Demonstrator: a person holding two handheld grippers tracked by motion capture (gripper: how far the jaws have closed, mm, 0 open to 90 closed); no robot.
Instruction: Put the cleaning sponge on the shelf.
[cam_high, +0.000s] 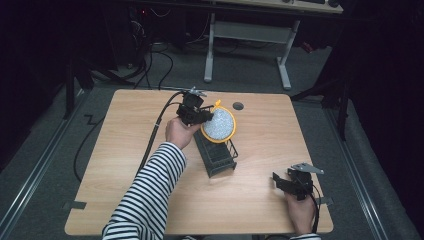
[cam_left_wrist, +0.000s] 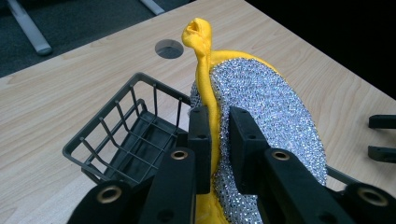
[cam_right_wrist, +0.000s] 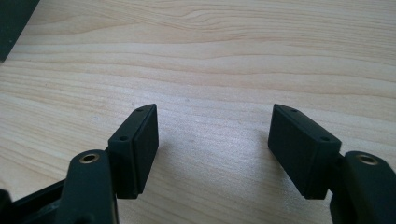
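A round scrubbing pad with a silver glittery face and a yellow rim is held on edge above the far end of a dark wire basket at the table's middle. My left gripper is shut on the pad's yellow edge; in the left gripper view the pad stands between the black jaws, its yellow loop pointing up, with the basket below and to the left. My right gripper rests near the table's front right corner, open, and its jaws have nothing but bare wood between them.
The wooden table has a round cable hole near its far edge. A black cable trails from the left gripper across the table's left half. A white desk frame and loose cables stand on the floor beyond.
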